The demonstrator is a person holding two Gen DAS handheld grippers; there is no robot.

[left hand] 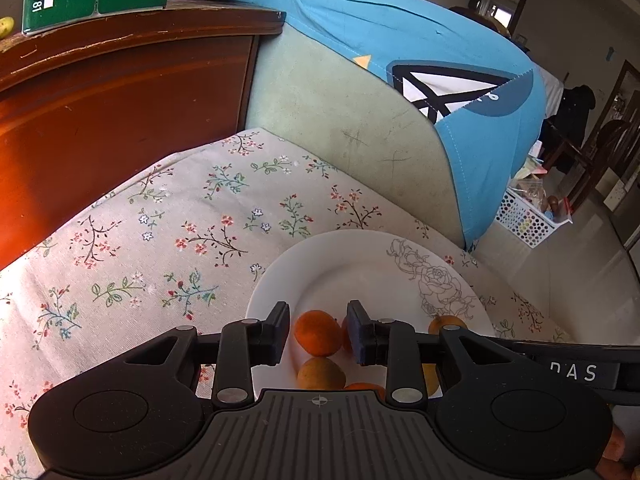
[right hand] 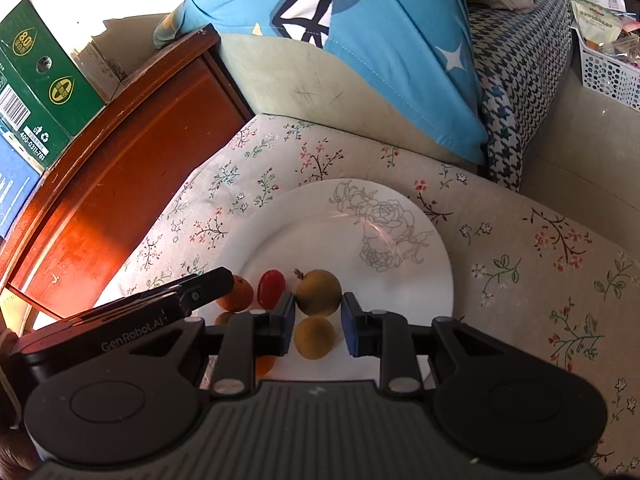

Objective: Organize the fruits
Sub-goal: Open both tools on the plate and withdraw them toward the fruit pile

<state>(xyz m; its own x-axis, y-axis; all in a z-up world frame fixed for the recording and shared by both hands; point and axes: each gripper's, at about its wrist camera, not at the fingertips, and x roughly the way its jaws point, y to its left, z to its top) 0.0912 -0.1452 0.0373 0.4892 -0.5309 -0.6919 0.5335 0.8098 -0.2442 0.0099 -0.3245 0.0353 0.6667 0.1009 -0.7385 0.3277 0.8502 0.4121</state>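
My right gripper (right hand: 318,322) hangs over the white rose-printed plate (right hand: 420,280), jaws slightly apart, pads clear of the brown round fruit (right hand: 318,292) between its fingertips. My left gripper (left hand: 318,336) likewise: narrow gap, small orange fruit (left hand: 317,332) between, untouched.

Blue pillow (left hand: 420,44), green carton (right hand: 36,92), wooden cabinet (left hand: 120,92), white basket (right hand: 608,68)

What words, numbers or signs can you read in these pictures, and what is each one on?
"400-0311-781", beside a recycling sign: green carton on the wooden cabinet.
"80": round yellow badge on that carton.
"GenRobot.AI": left gripper's body, right wrist view.
"DAS": right gripper's body, left wrist view; start cut off.
Barcode digits, other carton print, bag label in the white basket: too small.
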